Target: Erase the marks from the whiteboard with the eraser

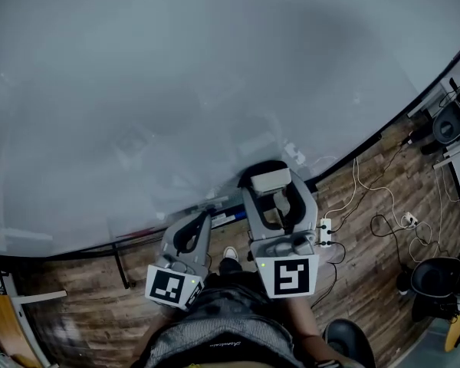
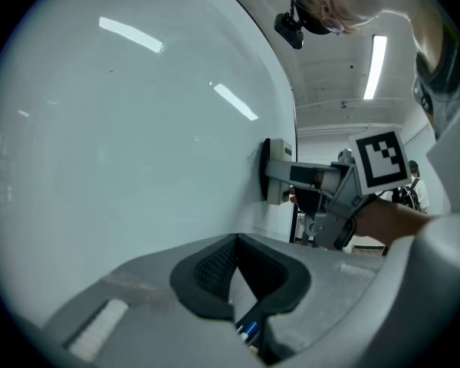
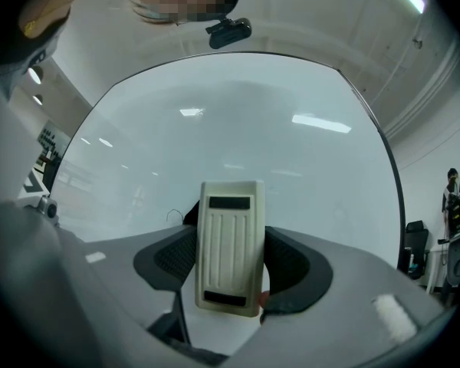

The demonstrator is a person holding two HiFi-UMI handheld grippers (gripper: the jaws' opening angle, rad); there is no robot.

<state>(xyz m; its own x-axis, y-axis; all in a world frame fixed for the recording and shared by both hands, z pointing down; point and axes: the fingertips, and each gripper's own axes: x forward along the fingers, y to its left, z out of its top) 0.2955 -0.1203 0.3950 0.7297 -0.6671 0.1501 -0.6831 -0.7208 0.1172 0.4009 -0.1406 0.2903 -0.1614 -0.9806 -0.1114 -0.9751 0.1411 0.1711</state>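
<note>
While the whiteboard (image 1: 176,90) fills most of the head view, a narrow ledge (image 1: 161,232) is seen along its lower edge. Pens are laid in it, too blurred to be counted. One blue-tipped pen (image 2: 249,330) is glimpsed past the left gripper's pads.

The eraser (image 3: 230,245), a pale ribbed block, is clamped upright between the jaws of the right gripper (image 1: 274,176). From the left gripper view its face is seen pressed flat against the board, low on the surface and above the ledge. A thin curled mark (image 3: 171,215) is left on the board just beside the eraser's left edge. Otherwise the surface is seen to be clean apart from reflected ceiling lights.

The left gripper (image 1: 205,217) is held lower and to the left of the right one, near the ledge. Its jaws are brought together and nothing is held between them.

Below the board a wooden floor (image 1: 368,282) is shown, where a power strip (image 1: 325,231) and loose cables (image 1: 383,221) are spread. A dark chair (image 1: 437,278) is placed well apart at the right.
</note>
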